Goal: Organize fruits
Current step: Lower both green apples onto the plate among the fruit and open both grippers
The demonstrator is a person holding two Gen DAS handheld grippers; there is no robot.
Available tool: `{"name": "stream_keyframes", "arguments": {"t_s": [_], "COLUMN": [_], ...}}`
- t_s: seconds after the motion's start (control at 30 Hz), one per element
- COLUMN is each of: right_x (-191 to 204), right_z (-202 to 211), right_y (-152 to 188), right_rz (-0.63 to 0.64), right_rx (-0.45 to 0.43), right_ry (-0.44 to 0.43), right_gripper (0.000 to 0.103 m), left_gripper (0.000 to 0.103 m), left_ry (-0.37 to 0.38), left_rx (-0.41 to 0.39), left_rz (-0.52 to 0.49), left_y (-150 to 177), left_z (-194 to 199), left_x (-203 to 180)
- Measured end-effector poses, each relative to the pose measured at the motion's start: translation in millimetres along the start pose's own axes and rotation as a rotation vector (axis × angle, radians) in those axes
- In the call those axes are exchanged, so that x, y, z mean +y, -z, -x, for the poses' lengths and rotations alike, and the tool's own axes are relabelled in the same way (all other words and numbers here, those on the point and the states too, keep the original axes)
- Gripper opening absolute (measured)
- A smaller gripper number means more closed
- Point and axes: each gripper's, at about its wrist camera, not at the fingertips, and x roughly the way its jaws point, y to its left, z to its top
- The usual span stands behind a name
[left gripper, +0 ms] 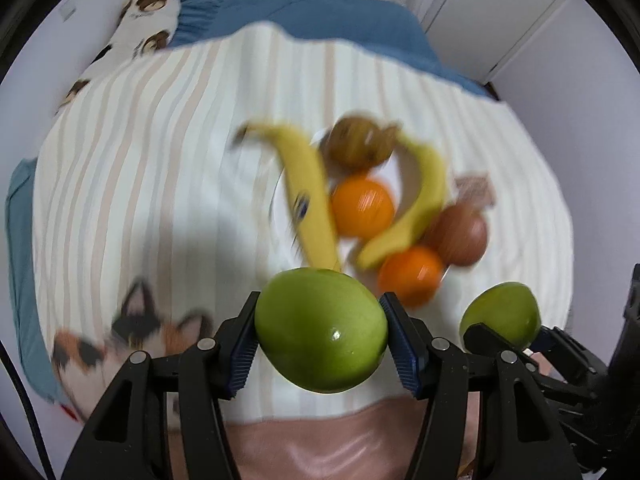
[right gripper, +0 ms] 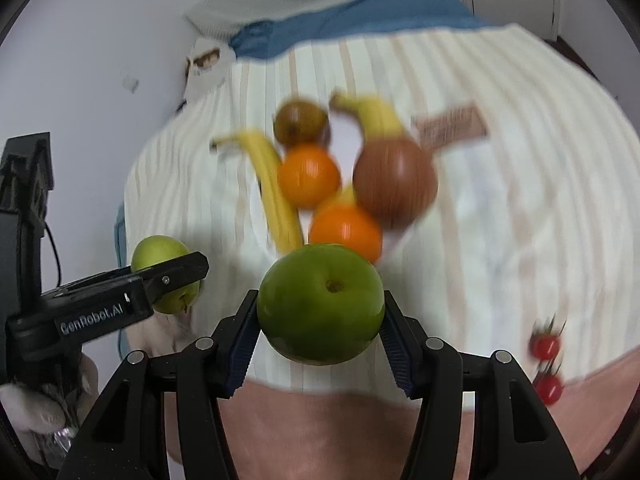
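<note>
Home bedroom, striped bedspread (left gripper: 160, 152), bear-print pillow (left gripper: 144, 20)

An apple (left gripper: 321, 330) sits at lower centre of each wrist view, the fruit pile (left gripper: 360, 204) above it, tomatoes (right gripper: 545, 346) lower right.

We see soft, even indoor light in both views, bright without harsh shadows. A faint grey shadow lies on the striped cloth (left gripper: 160, 184) left of the fruit pile. Small white glints sit on the green apple (left gripper: 322, 330) in the left wrist view and on the oranges (right gripper: 346, 232). The near apples and the black claw arms are sharp, while the bananas (left gripper: 308, 200), the cloth stripes and the cherry tomatoes (right gripper: 545, 346) smear with motion blur. Fisheye distortion bows the bed outward, and black vignette fills the corners of each frame.
</note>
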Motion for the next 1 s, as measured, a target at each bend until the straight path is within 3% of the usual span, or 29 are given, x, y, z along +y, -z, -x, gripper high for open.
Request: {"name": "stream_keyframes", "arguments": {"t_s": [0.27,0.5,0.73,1.0], "right_x": [7.0,3.0,-9.6,-19.1], "right_z": [-17.0,-41.5,-70.1,-84.8], "right_y": [-79.5,-100.3,-105.1,-107.9], "right_rz": [0.089,0.178,0.212,0.192], "right_rx": [-0.090,-0.107,-0.087,-0.056], "right_ry": [0.062,0.102,0.090,0.043], "right_gripper": [0.060,0.060,0.060,0.060], "left_gripper": [0.056,0.056,0.056,0.056], "left_ry": [0.017,0.031,0.092,0.089], "left_rx": [-0.016,0.053,0.217,0.315], "left_rz": [-0.153,-0.291,-0.364,-0.359], "left_y": [-97.4,-161.0,-177.0,-171.8], "left_z": [-8.5,-47.9,-94.2,-127.7], "left_x": [-32.8,-65.1,-84.1,-91.7]}}
